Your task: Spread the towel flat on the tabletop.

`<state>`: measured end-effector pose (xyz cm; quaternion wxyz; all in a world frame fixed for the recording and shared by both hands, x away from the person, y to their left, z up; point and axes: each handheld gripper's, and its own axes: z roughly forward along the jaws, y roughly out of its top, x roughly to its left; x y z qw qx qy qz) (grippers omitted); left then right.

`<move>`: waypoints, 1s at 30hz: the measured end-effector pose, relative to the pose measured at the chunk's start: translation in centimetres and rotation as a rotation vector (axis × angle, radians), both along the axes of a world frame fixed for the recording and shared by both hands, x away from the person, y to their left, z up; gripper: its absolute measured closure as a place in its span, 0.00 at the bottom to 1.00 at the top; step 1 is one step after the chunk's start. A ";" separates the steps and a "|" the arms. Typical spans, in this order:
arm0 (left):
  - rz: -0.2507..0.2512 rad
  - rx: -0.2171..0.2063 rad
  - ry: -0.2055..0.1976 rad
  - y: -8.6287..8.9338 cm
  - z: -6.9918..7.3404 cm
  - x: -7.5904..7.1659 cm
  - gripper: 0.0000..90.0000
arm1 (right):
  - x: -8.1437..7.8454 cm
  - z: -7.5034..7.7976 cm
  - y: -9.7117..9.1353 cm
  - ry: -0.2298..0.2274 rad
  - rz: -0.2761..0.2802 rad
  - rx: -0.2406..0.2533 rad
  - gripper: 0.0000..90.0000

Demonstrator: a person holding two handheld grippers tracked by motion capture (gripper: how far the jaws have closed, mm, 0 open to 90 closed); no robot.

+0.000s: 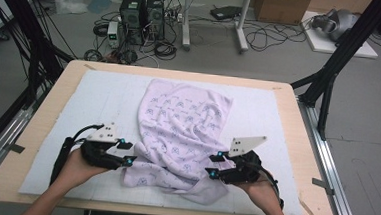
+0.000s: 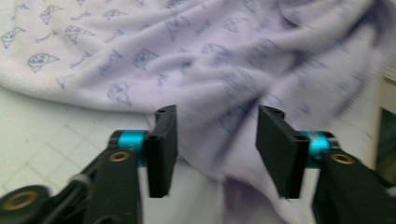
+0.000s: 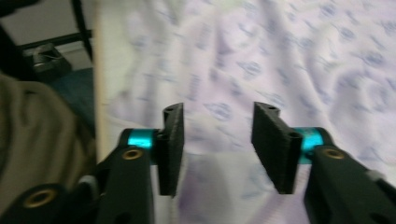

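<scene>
A pale lilac cloth (image 1: 182, 132) with a small blue print lies crumpled on the white mat (image 1: 93, 106), its near end bunched between my two hands. My left gripper (image 1: 128, 151) sits at the cloth's near left edge, pointing right. In the left gripper view its jaws (image 2: 215, 149) stand apart with the cloth (image 2: 187, 56) below and beyond them, nothing pinched. My right gripper (image 1: 214, 165) is at the near right edge, pointing left. In the right gripper view its jaws (image 3: 217, 144) are apart too, over the blurred cloth (image 3: 280, 60).
The mat covers most of a wooden table (image 1: 54, 94), whose near edge lies just behind my hands. Black frame poles (image 1: 331, 66) stand at both sides. Beyond the far edge the floor holds computer towers (image 1: 141, 12), cables and a cardboard box.
</scene>
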<state>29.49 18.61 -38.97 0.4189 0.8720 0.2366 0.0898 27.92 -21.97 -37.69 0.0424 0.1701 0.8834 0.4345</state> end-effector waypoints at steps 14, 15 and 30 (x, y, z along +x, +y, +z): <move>-0.077 0.067 0.116 -2.0 -3.3 -0.2 0.88 | 0.9 -5.7 0.2 0.107 0.002 -0.084 0.93; -0.079 0.063 0.110 -1.5 -3.0 -0.6 0.88 | 0.8 -5.7 0.2 0.110 0.010 -0.082 0.94; -0.025 0.009 0.059 3.4 0.0 -5.7 0.64 | -3.6 -2.4 1.3 0.110 0.161 0.020 0.85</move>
